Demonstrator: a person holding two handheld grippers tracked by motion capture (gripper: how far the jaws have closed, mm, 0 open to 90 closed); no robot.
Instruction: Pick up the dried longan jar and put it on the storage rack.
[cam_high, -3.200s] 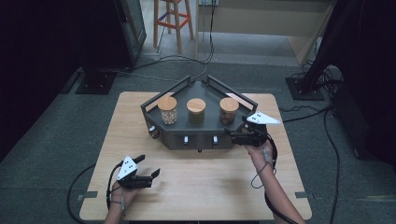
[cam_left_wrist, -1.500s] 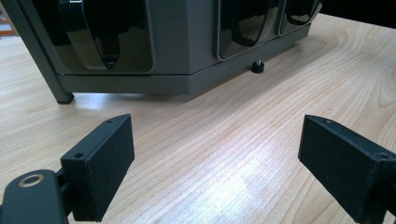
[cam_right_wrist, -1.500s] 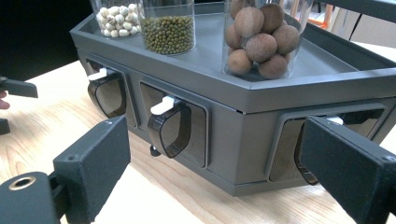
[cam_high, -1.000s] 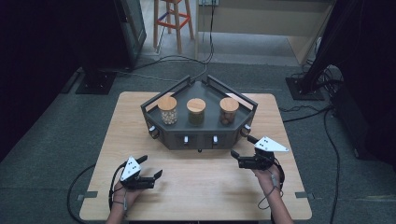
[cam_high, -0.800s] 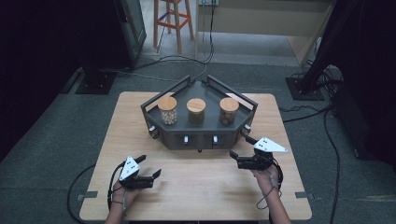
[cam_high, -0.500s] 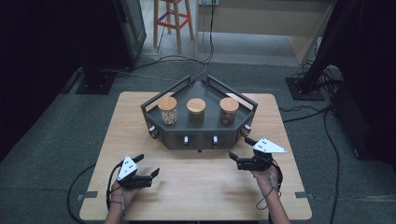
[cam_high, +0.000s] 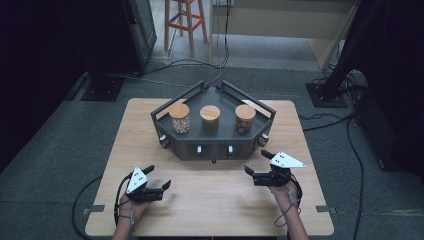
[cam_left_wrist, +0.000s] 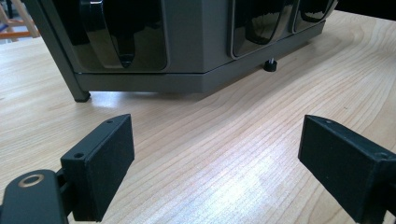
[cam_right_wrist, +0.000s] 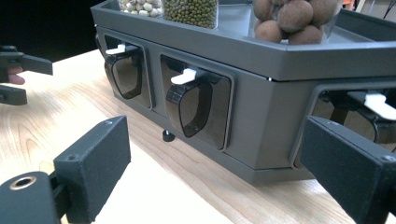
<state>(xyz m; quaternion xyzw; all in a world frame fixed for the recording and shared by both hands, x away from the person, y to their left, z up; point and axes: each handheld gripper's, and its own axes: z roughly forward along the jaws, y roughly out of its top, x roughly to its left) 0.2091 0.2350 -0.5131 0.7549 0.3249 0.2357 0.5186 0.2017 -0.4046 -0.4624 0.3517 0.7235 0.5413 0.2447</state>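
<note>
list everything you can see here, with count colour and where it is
rack: 1, dark grey, angular, at the middle of the table toward its far edge
jars: 3, clear with light wooden lids, in a row on top of the rack; pale beans at left, green beans in the middle, brown balls at right
scoop cups: several, dark see-through with white tabs, set into the rack's front faces
table: 1, light wood, under everything
stool: 1, wooden with orange and blue rungs, on the floor beyond the table
cables: several, black, on the grey floor around the table
left gripper: 1, black, jaws open, near the table's front left
right gripper: 1, black, jaws open, at the rack's right front
</note>
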